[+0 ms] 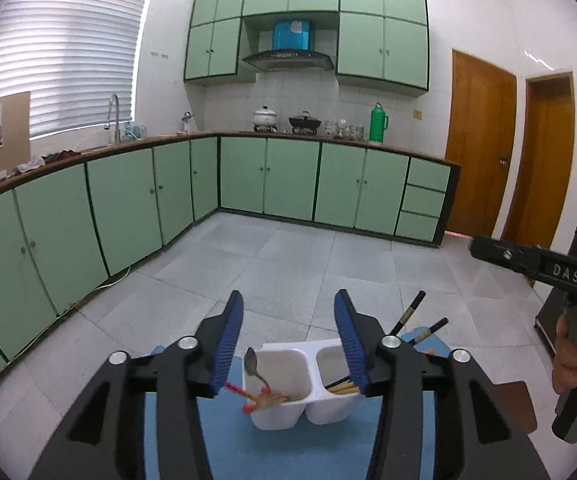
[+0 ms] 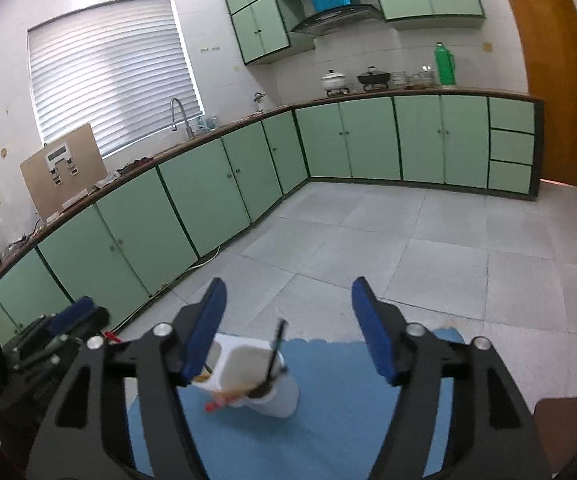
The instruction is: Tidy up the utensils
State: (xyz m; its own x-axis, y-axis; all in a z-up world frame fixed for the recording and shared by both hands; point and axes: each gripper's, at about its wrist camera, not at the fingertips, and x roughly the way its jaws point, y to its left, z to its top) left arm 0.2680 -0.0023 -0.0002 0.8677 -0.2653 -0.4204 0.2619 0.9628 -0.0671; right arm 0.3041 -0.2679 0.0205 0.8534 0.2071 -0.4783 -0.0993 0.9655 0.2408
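The right gripper (image 2: pixel 288 324) hangs with jaws wide apart above a white holder (image 2: pixel 256 376) near the blue mat's (image 2: pixel 348 400) far edge, chopsticks (image 2: pixel 274 354) leaning inside.

Pale green cabinets (image 1: pixel 292 178) are ranged under a dark wooden counter (image 2: pixel 368 95), on which a white pot (image 1: pixel 265 116), a black wok (image 1: pixel 305 122) and a green thermos (image 1: pixel 378 123) are set near a wooden door (image 1: pixel 480 148).

Room: kitchen | ahead: green cabinets (image 1: pixel 292 176), counter (image 1: pixel 136 144) | ahead-left: blinds (image 1: pixel 64 48), daylight | ahead-right: wooden doors (image 1: pixel 480 148) | floor (image 1: pixel 288 256): grey tile
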